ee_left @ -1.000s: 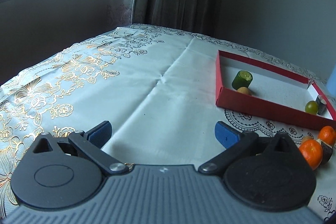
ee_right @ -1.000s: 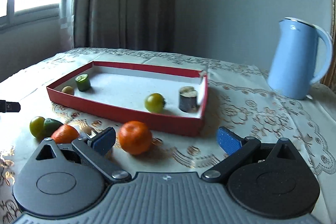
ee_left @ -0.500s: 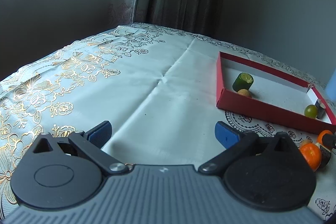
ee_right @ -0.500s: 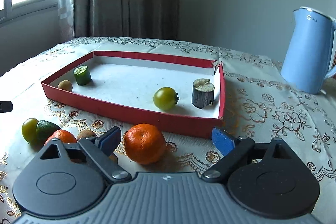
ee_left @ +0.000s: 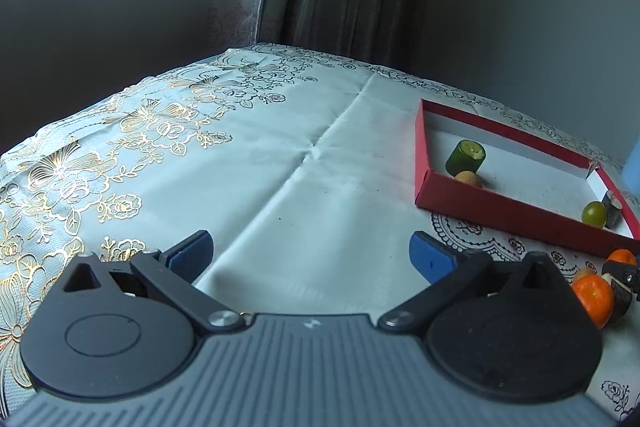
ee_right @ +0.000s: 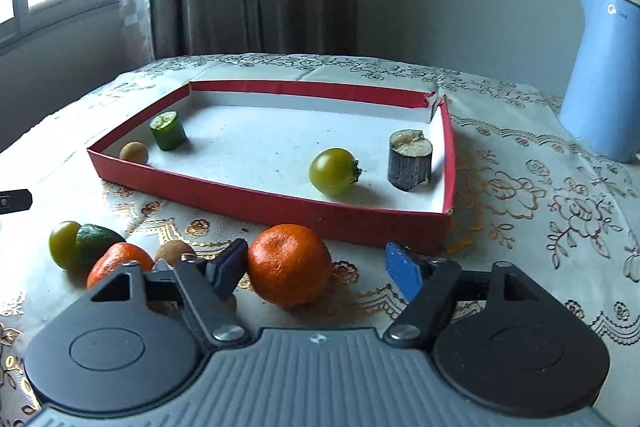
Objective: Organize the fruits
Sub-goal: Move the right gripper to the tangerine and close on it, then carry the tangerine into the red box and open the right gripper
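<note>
A round, dimpled orange (ee_right: 289, 265) is flanked by the half-closed, just-narrowed right gripper (ee_right: 316, 269), right pad clear, while the left gripper (ee_left: 310, 257) is held spread.

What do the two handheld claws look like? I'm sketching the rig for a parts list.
Both look alike. The left claw and right claw each have two blue rectangular pads on black angled link arms with silver pivot screws. These run back to two round black discs, each embossed with a circle, flanking a ribbed grey body with a small white mark. No cables, hands or sleeves show.
</note>
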The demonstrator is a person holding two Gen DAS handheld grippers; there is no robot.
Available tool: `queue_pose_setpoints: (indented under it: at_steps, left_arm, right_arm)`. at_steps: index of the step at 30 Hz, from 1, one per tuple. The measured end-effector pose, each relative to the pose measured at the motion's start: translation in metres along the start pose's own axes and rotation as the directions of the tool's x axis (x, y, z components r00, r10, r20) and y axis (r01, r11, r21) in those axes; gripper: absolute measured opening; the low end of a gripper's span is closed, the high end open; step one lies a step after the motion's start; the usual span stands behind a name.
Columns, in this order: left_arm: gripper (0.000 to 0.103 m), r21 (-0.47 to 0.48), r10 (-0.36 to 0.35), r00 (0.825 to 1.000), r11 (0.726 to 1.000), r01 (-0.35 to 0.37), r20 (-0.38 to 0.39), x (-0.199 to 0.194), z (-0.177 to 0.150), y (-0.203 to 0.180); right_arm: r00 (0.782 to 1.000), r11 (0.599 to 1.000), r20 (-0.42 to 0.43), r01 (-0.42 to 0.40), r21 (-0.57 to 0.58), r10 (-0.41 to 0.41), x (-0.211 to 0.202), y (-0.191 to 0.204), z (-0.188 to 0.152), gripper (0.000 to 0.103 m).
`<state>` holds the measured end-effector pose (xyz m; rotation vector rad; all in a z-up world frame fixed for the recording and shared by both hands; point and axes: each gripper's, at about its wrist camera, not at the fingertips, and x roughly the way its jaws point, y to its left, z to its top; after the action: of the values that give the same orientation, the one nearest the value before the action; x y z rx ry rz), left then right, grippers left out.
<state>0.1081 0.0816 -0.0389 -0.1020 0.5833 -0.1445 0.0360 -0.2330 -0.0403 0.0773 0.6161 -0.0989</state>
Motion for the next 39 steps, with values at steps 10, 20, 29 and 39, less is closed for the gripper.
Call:
queue_pose_setpoints:
  at_steps: [10,20,29,39]
  left_arm:
    - [0.103,-0.004,0.003,1.0,1.0,-0.003,-0.005,0.001,0.0,0.001]
    - [0.103,-0.012,0.0,1.0,1.0,0.0,-0.011,0.002,0.0,0.003]
    - [0.103,-0.013,0.009,1.0,1.0,-0.01,-0.023,0.004,0.0,0.003]
    - [0.103,-0.013,0.02,0.999,1.0,-0.02,-0.036,0.007,0.0,0.002]
  right_arm:
    - [0.996,0.995,-0.01,-0.089,0.044,0.089,0.0,-0.002,0.0,0.043]
    - [0.997,0.996,0.047,-0.069,0.06,0.066,-0.011,-0.005,0.0,0.043]
    - [0.995,0.999,0.095,-0.027,0.021,0.025,-0.02,0.001,0.008,0.043]
    - [0.993,0.999,0.112,-0.038,-0.036,0.042,0.0,0.028,0.068,0.043]
